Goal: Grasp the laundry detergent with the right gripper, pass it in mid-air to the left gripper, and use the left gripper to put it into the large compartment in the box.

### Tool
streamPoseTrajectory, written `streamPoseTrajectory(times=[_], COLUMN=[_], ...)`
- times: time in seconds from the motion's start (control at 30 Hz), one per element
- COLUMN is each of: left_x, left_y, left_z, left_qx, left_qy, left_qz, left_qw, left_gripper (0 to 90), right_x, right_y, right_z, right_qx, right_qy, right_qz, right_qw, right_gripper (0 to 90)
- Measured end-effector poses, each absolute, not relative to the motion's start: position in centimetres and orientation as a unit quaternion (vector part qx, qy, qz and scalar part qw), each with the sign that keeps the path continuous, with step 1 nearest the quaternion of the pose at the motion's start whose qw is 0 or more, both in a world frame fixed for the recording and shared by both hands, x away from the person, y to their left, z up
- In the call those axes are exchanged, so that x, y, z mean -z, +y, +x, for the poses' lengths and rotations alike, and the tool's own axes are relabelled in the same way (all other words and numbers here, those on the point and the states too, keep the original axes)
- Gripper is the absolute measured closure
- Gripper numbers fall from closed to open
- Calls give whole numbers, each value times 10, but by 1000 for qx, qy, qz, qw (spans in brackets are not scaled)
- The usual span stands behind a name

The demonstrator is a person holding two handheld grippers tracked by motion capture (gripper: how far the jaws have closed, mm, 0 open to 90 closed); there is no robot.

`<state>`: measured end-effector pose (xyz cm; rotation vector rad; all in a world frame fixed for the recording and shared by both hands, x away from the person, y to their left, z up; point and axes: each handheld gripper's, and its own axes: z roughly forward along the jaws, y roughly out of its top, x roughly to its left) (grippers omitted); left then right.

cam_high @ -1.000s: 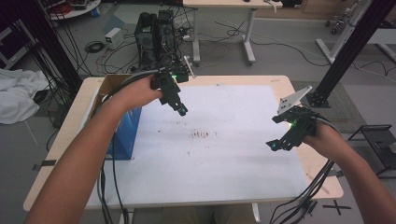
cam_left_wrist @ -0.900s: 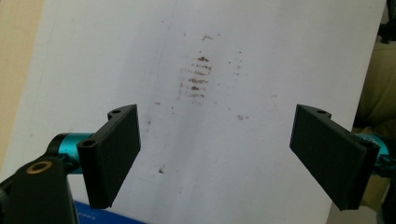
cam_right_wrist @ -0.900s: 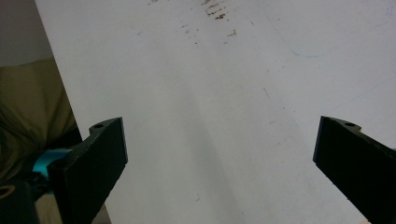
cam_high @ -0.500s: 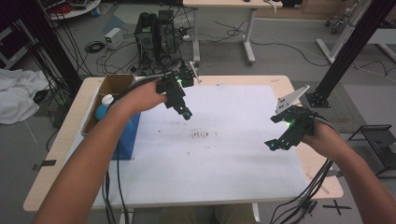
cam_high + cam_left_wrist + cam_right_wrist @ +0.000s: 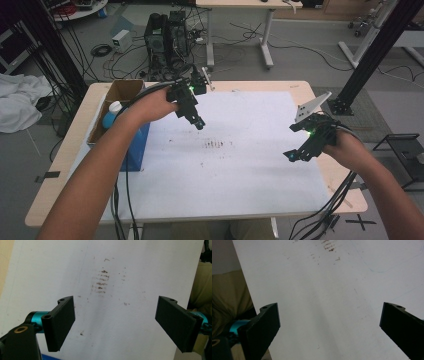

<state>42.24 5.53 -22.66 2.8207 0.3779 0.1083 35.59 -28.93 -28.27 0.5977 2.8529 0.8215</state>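
A white board (image 5: 250, 170) covers most of the wooden table, with a patch of brown smudges (image 5: 217, 144) near its middle. My left gripper (image 5: 198, 123) hovers over the board's far left part, just behind the smudges. Its jaws stand wide open with nothing between them. In the left gripper view the left gripper (image 5: 116, 302) looks down on the smudges (image 5: 101, 283). My right gripper (image 5: 291, 156) hangs over the board's right side, open and empty. In the right gripper view the right gripper (image 5: 331, 307) frames bare board, with the smudges (image 5: 328, 245) at the top edge.
An open box (image 5: 125, 92) with a blue side stands at the table's left edge and holds a white-capped bottle (image 5: 114, 108). Cables trail from both grippers over the table's near edge. A computer tower (image 5: 167, 32) and desk legs stand on the floor behind the table.
My left gripper has shifted a little to the right and nearer the smudges, and the forearm has uncovered the bottle in the box. The right gripper has hardly moved.
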Motion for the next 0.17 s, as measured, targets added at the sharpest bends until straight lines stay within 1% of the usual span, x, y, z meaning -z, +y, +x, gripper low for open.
streamPoseTrajectory(times=[0.17], left_x=[226], left_y=[56], left_z=[422], left_qx=[-41], left_qy=[133], left_qz=[979], left_qw=[152], left_gripper=[163], right_x=[283], right_y=[-290], right_z=[356], right_qx=[-273], right_qy=[940], right_qz=[198], right_qw=[57], right_gripper=[20])
